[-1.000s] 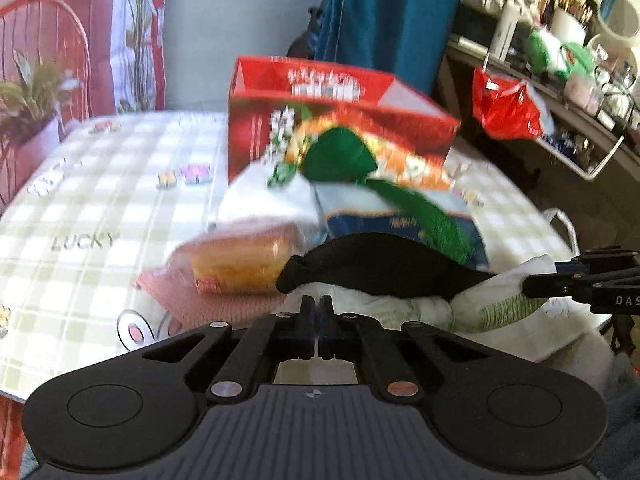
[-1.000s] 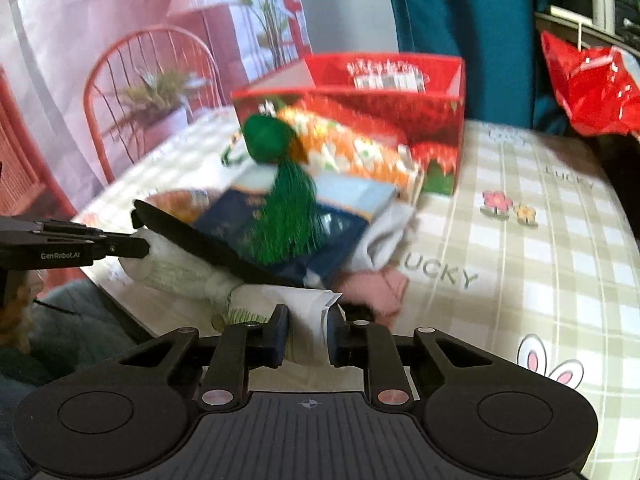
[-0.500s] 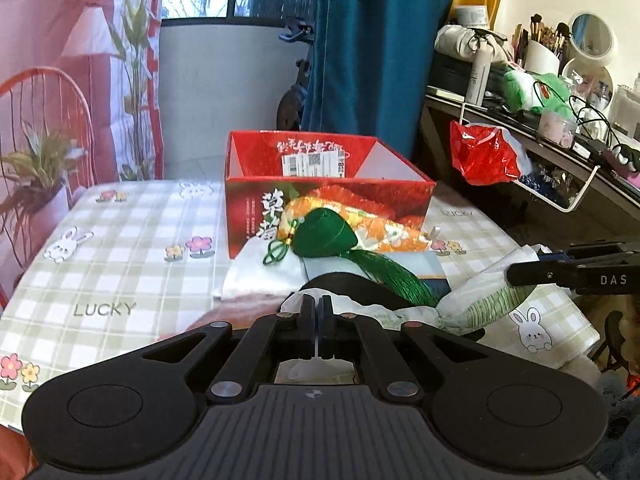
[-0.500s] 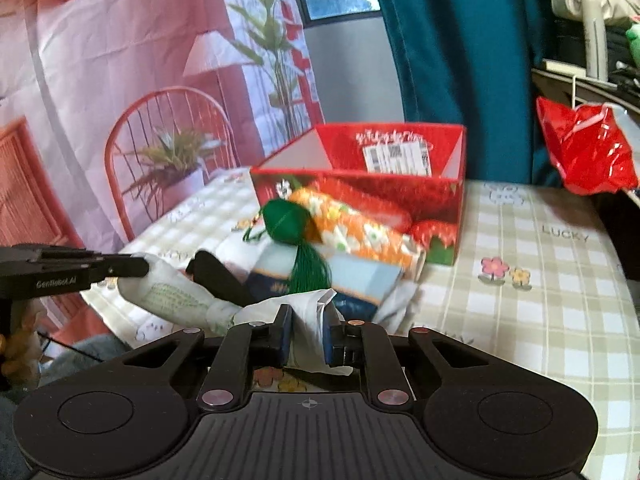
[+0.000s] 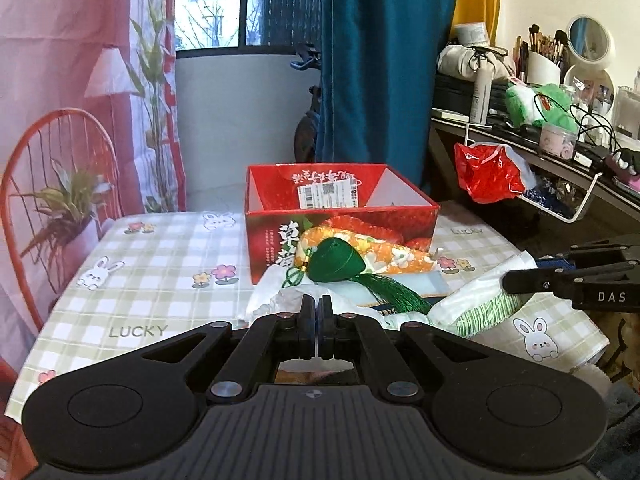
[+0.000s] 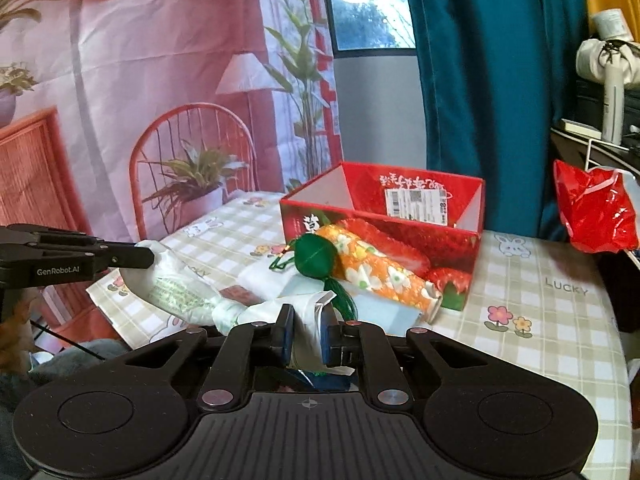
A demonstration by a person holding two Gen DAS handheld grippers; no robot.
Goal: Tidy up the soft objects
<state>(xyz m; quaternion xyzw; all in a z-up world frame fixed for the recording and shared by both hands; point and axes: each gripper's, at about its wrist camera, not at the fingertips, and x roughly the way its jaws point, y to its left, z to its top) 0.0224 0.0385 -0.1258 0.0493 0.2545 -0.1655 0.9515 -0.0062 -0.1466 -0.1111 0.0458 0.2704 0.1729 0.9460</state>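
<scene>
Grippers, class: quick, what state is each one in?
Left gripper: shut on one end of the white-and-green soft plastic pack.
Right gripper: shut on its other end.

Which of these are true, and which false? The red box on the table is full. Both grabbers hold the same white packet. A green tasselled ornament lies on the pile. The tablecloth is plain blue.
1. The red box is full: false, its inside looks empty.
2. The left gripper and right gripper hold the same white packet: true, one at each end.
3. A green tasselled ornament lies on the pile: true.
4. The tablecloth is plain blue: false, it is a pale green check with rabbits and flowers.
</scene>
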